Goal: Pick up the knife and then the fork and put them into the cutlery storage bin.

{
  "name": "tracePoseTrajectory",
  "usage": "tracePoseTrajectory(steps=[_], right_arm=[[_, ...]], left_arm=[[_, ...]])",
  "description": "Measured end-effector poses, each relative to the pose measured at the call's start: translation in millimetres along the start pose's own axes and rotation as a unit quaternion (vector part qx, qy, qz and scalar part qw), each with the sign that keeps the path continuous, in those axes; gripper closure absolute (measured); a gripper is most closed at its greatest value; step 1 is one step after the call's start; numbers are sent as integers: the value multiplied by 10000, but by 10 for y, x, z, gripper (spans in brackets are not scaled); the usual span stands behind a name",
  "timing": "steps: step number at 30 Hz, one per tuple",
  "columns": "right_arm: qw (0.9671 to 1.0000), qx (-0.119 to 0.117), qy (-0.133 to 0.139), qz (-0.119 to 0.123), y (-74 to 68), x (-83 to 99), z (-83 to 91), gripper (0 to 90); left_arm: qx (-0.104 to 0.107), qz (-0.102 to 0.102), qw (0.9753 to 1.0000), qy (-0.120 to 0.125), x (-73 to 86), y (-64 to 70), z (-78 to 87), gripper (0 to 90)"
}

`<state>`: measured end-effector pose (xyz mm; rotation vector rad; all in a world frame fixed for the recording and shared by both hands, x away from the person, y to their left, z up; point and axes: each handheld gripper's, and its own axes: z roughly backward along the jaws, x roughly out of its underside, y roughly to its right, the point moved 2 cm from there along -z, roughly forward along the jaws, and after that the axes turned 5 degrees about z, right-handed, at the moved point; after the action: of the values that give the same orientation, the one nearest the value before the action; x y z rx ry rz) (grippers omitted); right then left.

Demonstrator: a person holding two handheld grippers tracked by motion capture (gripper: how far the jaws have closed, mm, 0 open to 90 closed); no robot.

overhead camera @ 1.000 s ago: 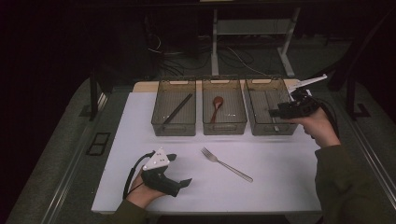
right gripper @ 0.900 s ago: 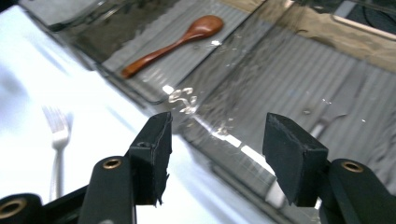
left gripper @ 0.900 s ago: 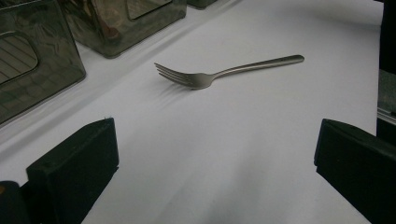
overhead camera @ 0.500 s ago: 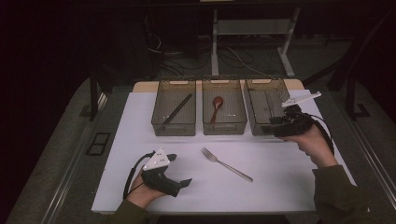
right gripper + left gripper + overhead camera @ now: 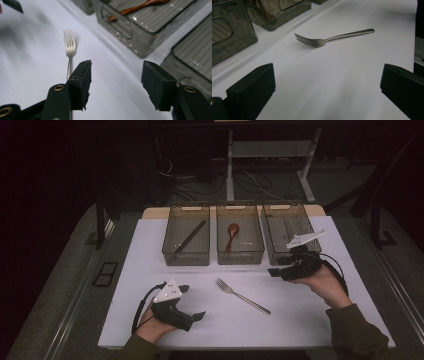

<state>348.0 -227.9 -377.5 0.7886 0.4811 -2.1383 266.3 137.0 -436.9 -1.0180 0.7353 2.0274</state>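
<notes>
White surface [image 5: 150, 250] carries a silver metal fork [image 5: 242, 295] near three dark bins. Right gripper [image 5: 278, 272] hovers just right of it, jaws wide and empty. Left gripper [image 5: 197, 316] rests near-left, jaws wide, empty.

fork [image 5: 242, 296]: plain silver, centre | table sheet [image 5: 150, 250]: white | three bins [image 5: 186, 237]: smoky grey, ribbed floors, upper centre | spoon [image 5: 232, 234]: reddish-brown | left gripper [image 5: 192, 316], right gripper [image 5: 274, 271]: black, pale grey plates

Three bins [image 5: 186, 236] [image 5: 239, 236] [image 5: 291, 232] stand in a row beyond both grippers. One fork [image 5: 242, 296] lies between the grippers. One spoon [image 5: 232, 234] is in the middle bin, one dark stick [image 5: 190, 237] in the left bin.
</notes>
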Motion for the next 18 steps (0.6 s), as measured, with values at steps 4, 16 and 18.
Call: tracePoseTrajectory(steps=[4,16,18], right_arm=[[9996,-54,-260,103,-92,-27,-121,445],[9898,-261,-1285,547,-403,-99,-570,562],[9872,-289,-1436,629,-443,-111,-634,593]], left_arm=[[3,-11,10000,-5,1,0,-1,0],[5,-10,10000,-19,5,-4,-4,0],[6,-8,10000,-17,5,-4,-4,0]])
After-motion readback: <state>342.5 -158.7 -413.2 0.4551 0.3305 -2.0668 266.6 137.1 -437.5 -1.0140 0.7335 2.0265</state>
